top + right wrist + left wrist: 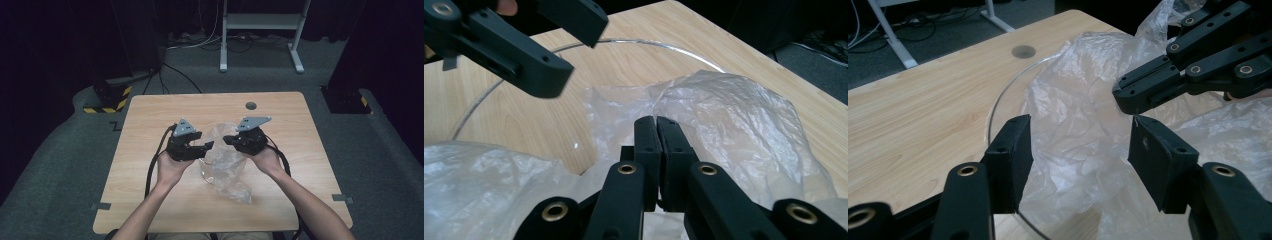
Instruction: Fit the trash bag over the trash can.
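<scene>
A person sits at a light wooden table (150,195) and holds a black two-jaw gripper in each hand, both meeting over the middle of the table. Between them lies a crumpled, clear, thin plastic bag (227,167), partly draped in and over a round clear glass bowl (205,167) whose thin rim arcs across both gripper views.

The left gripper (1080,150) stands released, its jaws spread wide with bag film in the gap but not pinched. The right gripper (657,132) is clenched, its jaws pressed flat together; a fold of the bag appears to be caught between them, though the film is too sheer to be sure. In the left gripper view, the right gripper (1135,95) hovers just above the film, close to the left one's far jaw.

The bag looks nearly weightless, limp and slippery. It will likely collapse, stretch and slide rather than hold any shape, and a pinch on one layer may slip. The best hold seems to be a bunched ridge or the free edge, where several layers gather, taken deep between the jaws. The bowl, by contrast, looks rigid, smooth and breakable, and may shift or tip if the bag is tugged sideways, so a gentle upward pull would be the safer course.

A small dark round hole (251,106) sits near the table's far edge.
</scene>
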`<move>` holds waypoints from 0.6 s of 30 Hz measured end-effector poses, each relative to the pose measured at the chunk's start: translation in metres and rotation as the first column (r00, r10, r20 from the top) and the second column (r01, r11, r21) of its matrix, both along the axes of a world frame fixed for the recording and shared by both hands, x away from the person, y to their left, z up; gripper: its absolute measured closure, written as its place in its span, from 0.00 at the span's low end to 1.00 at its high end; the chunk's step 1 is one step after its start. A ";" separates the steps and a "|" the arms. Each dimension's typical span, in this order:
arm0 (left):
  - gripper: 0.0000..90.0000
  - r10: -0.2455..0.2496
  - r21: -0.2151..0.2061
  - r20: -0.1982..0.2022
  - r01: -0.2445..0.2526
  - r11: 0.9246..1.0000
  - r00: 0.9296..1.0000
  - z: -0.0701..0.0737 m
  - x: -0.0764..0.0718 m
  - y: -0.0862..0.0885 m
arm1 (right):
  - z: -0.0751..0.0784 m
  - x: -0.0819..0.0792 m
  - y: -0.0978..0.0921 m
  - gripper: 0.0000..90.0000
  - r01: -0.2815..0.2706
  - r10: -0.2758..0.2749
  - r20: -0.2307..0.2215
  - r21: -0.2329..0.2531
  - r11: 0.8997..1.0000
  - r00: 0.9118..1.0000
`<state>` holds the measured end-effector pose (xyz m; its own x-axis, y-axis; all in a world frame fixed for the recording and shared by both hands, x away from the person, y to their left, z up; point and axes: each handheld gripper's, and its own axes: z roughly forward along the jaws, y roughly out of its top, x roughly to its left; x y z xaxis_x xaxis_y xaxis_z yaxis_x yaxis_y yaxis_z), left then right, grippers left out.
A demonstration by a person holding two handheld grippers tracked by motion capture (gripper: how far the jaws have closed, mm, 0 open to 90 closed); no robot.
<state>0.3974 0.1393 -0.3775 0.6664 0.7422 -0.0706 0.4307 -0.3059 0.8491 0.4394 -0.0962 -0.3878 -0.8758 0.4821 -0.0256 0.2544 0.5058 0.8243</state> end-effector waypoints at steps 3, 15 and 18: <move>0.47 -0.017 -0.003 -0.002 0.017 1.000 1.000 0.000 0.001 -0.006 | 0.002 -0.002 -0.001 0.98 -0.002 0.002 0.002 0.005 1.000 1.000; 0.47 -0.101 0.035 -0.064 0.103 0.994 0.993 -0.008 0.017 -0.032 | 0.011 -0.019 -0.023 0.73 0.058 -0.061 0.032 0.087 0.994 0.998; 0.47 -0.078 0.040 -0.080 0.082 0.996 0.994 -0.010 0.024 -0.031 | 0.015 -0.023 -0.032 0.69 0.086 -0.091 0.042 0.111 0.990 0.995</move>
